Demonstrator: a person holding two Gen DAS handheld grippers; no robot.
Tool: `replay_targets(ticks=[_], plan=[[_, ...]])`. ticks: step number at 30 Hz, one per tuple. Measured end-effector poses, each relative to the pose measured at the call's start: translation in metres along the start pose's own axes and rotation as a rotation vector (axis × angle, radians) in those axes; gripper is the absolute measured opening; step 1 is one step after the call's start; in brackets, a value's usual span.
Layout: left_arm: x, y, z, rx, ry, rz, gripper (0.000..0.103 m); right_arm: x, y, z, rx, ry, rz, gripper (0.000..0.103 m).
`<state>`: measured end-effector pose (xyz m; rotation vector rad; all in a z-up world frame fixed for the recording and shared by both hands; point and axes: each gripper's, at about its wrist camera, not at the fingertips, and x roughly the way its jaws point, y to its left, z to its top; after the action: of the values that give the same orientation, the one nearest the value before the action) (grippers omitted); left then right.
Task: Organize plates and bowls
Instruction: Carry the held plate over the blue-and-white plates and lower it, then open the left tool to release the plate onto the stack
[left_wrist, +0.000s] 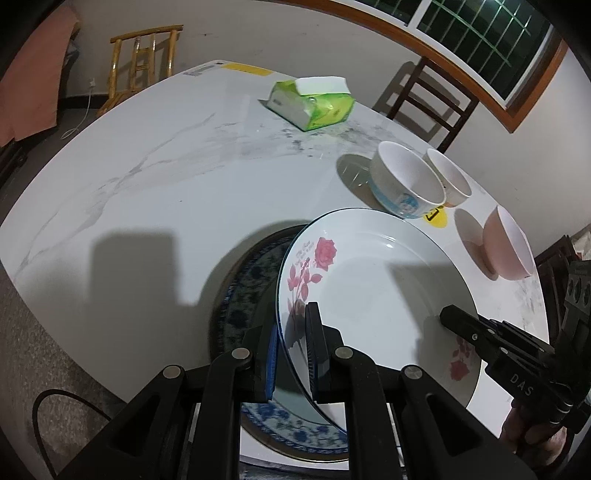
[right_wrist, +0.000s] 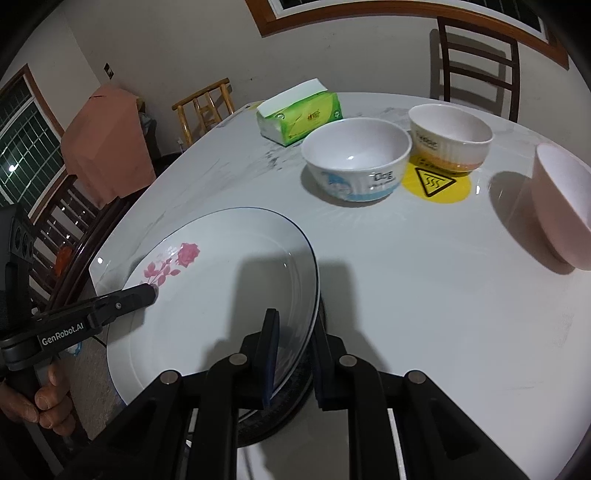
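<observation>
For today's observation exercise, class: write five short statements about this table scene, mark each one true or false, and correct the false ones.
1. Both grippers are clamped on the rim of the rose plate. True: the left gripper and the right gripper each pinch its edge.
2. The rose plate lies flat on the bare table. False: it is tilted above a blue patterned plate.
3. Three bowls stand on the table. True: a blue-printed bowl, an orange-banded bowl and a pink bowl.
4. The pink bowl is stacked inside another bowl. False: it stands alone.
5. The tissue pack is red. False: it is green.
</observation>
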<state>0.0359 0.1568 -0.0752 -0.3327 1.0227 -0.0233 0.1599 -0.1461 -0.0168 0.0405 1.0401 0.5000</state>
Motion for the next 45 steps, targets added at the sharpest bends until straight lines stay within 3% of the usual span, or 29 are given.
replay_targets(ticks=[15, 45], plan=[[0.011, 0.023, -0.004, -0.036, 0.029, 0.005, 0.010, 0.017, 0.011, -0.005, -0.008, 0.046, -0.001, 0.016], [0.019, 0.028, -0.005, -0.044, 0.064, 0.007, 0.010, 0.027, 0.013, -0.008, 0.012, 0.104, -0.005, 0.019]])
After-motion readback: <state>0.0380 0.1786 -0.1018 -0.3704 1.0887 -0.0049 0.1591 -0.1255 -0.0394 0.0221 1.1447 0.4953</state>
